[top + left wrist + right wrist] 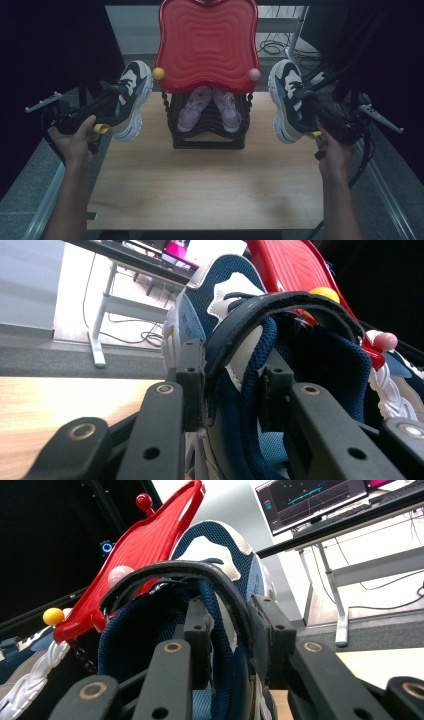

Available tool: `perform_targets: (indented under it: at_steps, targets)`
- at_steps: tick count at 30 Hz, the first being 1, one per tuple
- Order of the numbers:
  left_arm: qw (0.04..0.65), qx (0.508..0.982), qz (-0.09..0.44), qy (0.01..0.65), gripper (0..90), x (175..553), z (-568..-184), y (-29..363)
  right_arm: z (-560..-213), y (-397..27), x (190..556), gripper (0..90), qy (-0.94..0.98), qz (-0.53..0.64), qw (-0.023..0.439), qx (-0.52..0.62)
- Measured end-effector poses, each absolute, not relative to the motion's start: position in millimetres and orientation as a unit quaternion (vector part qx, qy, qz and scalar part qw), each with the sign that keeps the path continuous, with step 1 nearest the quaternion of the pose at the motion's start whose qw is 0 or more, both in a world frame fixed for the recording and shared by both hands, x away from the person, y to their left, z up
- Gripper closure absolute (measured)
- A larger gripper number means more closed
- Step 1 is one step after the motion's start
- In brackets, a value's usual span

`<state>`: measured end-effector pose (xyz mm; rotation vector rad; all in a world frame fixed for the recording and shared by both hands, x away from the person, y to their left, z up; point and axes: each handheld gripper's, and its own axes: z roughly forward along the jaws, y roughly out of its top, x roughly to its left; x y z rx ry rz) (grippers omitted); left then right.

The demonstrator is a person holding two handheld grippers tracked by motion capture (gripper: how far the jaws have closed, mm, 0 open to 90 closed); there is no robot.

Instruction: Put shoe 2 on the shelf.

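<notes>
I see two navy-and-white sneakers, left sneaker and right sneaker, lifted either side of the red-lidded rack, toes pointing away.

Two blue sneakers, two pink sandals

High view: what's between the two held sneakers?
In the high view, between the left sneaker and the right sneaker stands a black rack holding a pair of purple sandals, under a raised red lid.
</notes>
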<state>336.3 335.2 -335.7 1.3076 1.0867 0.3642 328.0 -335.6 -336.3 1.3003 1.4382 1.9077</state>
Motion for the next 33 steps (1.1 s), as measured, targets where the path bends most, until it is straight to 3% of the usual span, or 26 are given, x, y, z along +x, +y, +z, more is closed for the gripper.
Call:
perform_targets:
  at_steps: [33]
  targets:
    - [0.657,0.576,0.177,0.453,69.6,352,-280,323,-294,-327,355,71.2,0.517,0.683,0.217,0.468]
